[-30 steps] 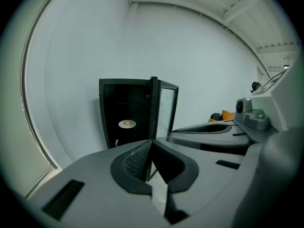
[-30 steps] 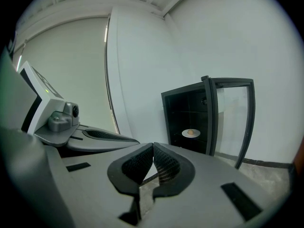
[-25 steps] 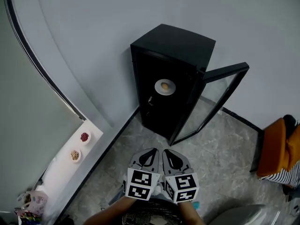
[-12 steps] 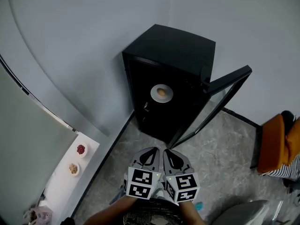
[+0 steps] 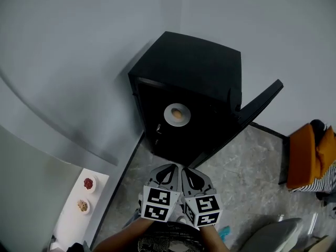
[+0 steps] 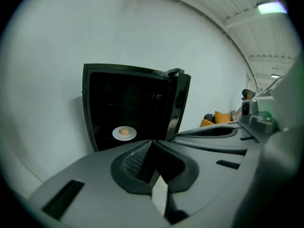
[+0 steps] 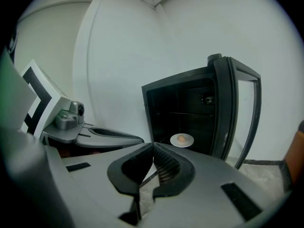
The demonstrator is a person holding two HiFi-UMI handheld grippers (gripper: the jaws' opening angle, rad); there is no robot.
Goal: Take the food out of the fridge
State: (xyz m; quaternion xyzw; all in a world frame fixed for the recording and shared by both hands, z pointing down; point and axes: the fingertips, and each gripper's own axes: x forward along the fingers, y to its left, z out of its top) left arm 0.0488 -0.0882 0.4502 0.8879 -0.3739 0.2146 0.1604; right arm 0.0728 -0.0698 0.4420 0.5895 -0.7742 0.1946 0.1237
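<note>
The step in hand is the approach to the black fridge (image 5: 194,72), whose glass door (image 5: 257,101) stands swung wide on the fridge's right side, leaving the opening facing the person. The task's thing is a small round orange-brown piece of food (image 5: 178,114), a bun or an egg as far as can be told, sitting in the middle of a white plate (image 5: 169,117) on a shelf inside the fridge, toward its left wall. The left gripper (image 5: 167,173) and the right gripper (image 5: 193,176) are held side by side, well short of the fridge's opening, and each gripper view shows its jaws pressed together with nothing between them. To do this well, the jaws should probably open before they enter the fridge. One gripper should come in low and level toward the near rim of the plate, clear of the door's edge, while the other stays free to steady it. Taking the plate rather than the food itself looks safer, since the round food could roll. The plate lies flat, face up; both it and the food are round, with no long axis or pointing direction to line up with.
</note>
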